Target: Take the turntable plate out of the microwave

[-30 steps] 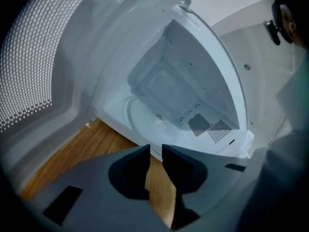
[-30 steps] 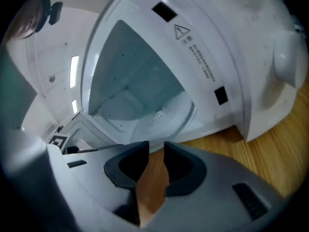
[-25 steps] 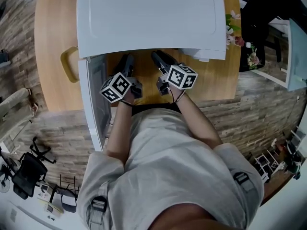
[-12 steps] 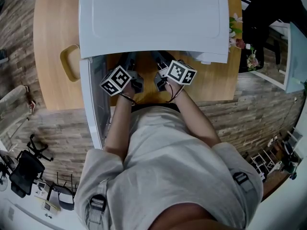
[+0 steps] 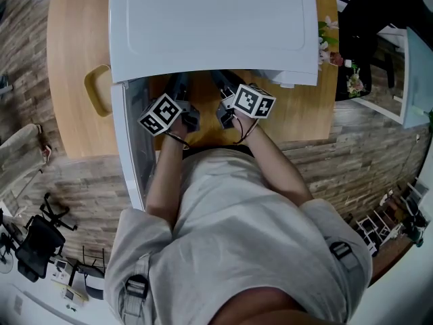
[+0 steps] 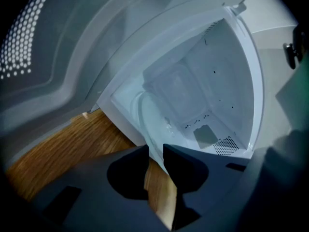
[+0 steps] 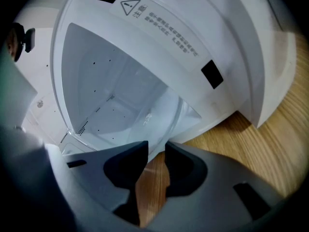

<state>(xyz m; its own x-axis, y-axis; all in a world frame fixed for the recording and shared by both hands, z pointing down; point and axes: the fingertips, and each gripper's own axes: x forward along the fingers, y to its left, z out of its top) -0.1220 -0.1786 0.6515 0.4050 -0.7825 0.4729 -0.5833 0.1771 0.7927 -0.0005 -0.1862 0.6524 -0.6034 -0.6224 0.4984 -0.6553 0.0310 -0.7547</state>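
A white microwave (image 5: 210,26) stands on a wooden table (image 5: 74,46), its door (image 5: 132,141) swung open to the left. Both grippers reach into the front of its cavity. The clear glass turntable plate (image 6: 144,115) (image 7: 169,115) stands out past the cavity's front sill. Its near rim runs in between the jaws of my left gripper (image 6: 155,151) (image 5: 180,81) and of my right gripper (image 7: 157,149) (image 5: 223,80), one on each side. Both pairs of jaws are closing, with only a narrow gap left around the rim. From the head, the microwave's top hides the plate.
The open door (image 6: 48,57) walls off the left side. A tan handled object (image 5: 98,90) lies on the table left of the microwave, and flowers (image 5: 335,46) stand at its right. The person's body fills the space in front.
Both marker cubes have shifted a little towards the microwave opening. The door and the microwave have not moved.
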